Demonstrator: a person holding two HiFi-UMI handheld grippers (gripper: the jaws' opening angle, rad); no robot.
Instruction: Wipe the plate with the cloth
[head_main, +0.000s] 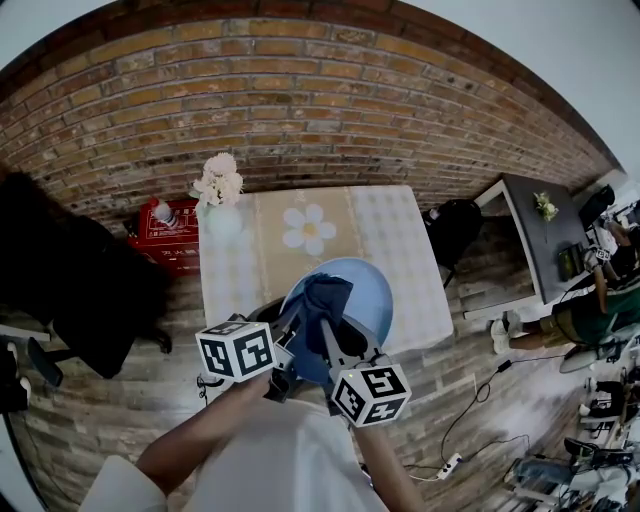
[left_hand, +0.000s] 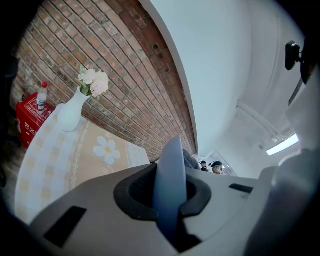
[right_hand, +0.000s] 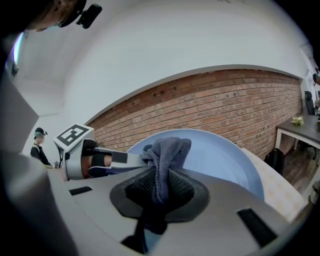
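- My left claw (left_hand: 167, 197) is closed on the rim of the blue plate (left_hand: 171, 160). In the left gripper view the plate stands edge-on between the jaws, its thin rim running upright and away from me.
- My right claw (right_hand: 160, 197) is clamped on the dark blue cloth (right_hand: 167, 155). A bunched fold is squeezed between the jaws, and the cloth's long axis runs straight out of them and up onto the plate.
- The far end of the cloth is gathered in a lump against the plate's hollow face, close to where the left claw grips the rim.
- I hold the plate tilted, off the surface (head_main: 400, 240). In the head view it shows over the surface's near edge, with its hollow face turned toward my right claw.
- Both claws sit close together at the plate's near side, left on the rim and right on the cloth.
- The surface has a pale checked cover with a daisy print. A white vase (head_main: 222, 215) of pale flowers stands at its far left corner, well apart from the plate.
- A red box (head_main: 165, 235) sits on the floor just beside that corner, by the brick wall.
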